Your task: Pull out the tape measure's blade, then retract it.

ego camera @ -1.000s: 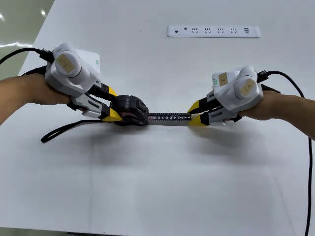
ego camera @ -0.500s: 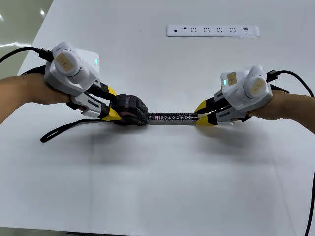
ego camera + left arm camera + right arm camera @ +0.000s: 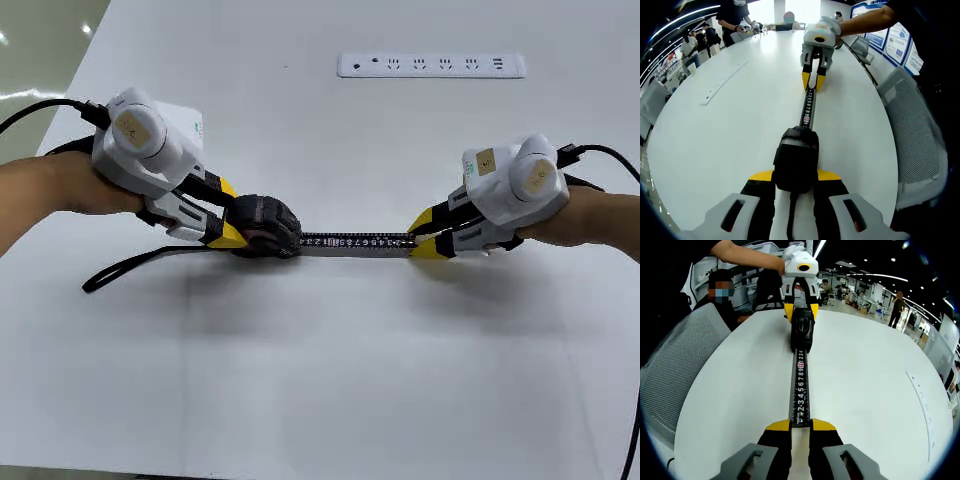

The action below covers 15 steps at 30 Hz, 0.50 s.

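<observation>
Starting at the near edge: a wide stretch of white counter point(image 3: 320, 380) lies between you and the work. Your left gripper point(image 3: 230, 212), jaws clenched on the black tape measure point(image 3: 265, 225), sits mid-counter, strap point(image 3: 130, 265) trailing left. Its blade point(image 3: 355, 242) lies flat on the surface, reaching rightward to your right gripper point(image 3: 425, 232), jaws pinched on its tip. Beyond, more open counter, then a power strip point(image 3: 431, 66) near the far edge.

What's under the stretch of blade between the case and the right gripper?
Bare white table lies under the blade. Whether the blade touches it can't be told. The blade's tip is hidden inside the right gripper, which is shut on it.
</observation>
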Available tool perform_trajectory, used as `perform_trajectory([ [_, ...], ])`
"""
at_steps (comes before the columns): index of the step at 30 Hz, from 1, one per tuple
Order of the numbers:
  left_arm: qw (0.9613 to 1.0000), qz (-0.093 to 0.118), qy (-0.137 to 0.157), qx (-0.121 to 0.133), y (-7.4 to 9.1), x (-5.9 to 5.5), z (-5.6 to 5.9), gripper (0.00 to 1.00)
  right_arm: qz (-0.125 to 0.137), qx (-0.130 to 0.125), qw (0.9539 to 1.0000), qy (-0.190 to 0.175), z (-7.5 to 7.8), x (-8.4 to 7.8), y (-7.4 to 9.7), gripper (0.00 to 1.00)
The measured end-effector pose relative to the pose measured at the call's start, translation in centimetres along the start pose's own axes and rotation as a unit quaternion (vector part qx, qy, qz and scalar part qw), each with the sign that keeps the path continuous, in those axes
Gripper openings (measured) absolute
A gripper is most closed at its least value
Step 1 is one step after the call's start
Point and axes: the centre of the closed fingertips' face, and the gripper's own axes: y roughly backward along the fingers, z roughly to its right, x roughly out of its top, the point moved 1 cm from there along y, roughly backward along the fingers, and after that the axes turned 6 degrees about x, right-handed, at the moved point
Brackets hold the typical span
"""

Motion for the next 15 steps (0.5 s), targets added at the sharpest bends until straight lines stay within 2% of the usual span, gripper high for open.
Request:
perform_trajectory([
  [15,1.0000,-0.002,0.001,-0.001,0.0,0.0,0.0,0.23,-0.016,0.004,0.9998,-0.010,-0.3,-1.4,1.5,0.08],
])
